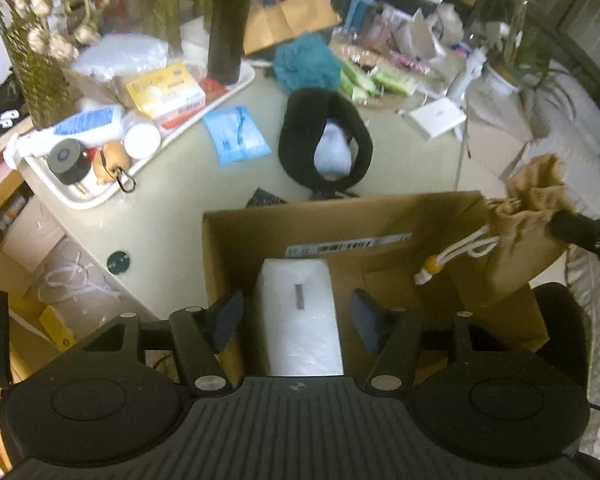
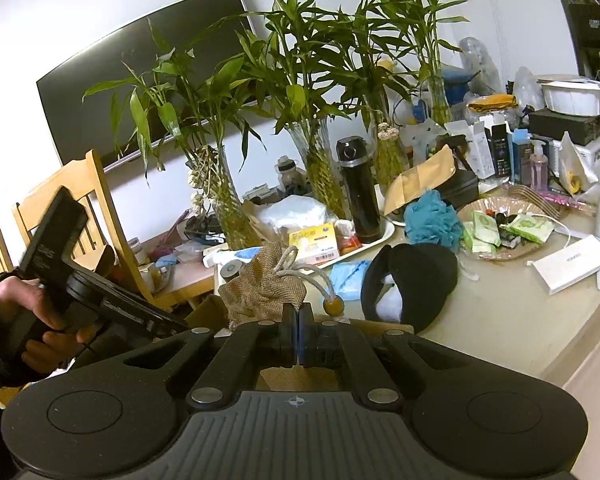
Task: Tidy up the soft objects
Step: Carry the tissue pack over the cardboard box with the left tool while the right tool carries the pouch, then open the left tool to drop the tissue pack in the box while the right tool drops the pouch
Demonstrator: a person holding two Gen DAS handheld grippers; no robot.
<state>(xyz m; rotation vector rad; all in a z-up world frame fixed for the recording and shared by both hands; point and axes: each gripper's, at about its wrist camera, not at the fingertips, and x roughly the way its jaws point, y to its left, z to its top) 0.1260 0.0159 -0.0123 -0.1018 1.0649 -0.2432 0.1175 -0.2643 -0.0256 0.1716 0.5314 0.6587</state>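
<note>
Left tool [image 1: 296,320]: pads stand wide, either side of a white wrapped pack [image 1: 300,316], clear of its flanks, nothing gripped. The pack lies inside the cardboard box [image 1: 236,240], directly ahead at 12 o'clock from the tool.

Right tool [image 2: 299,336]: pads closed tight on the neck of a tan burlap pouch [image 2: 264,288]. In the left view the pouch hangs at 2 o'clock, over the box's right wall, its white cord and orange bead [image 1: 434,266] dangling into the opening.

Risks, as judged:
- The pack lies close to the left pad; withdrawing the left tool at an angle may snag its wrap and drag it out.
- The pouch is pinched at the gathered fabric only. A thin bite may slip, dropping it on the box wall or outside.
- The cord could catch on the box edge and tip the light box.
- Both tools are near each other over one box; collision is possible.

Remaining soft items on the tabletop [image 1: 172,184]: black headband-like piece [image 1: 296,136] at 12 o'clock beyond the box, teal bath sponge [image 1: 306,62] further out.

Writing: a barcode label [image 1: 348,245] on the box's inner wall, unreadable. Yellow carton [image 1: 166,92] on the tray, print illegible. White device [image 2: 572,264] carries small lettering, not legible.
</note>
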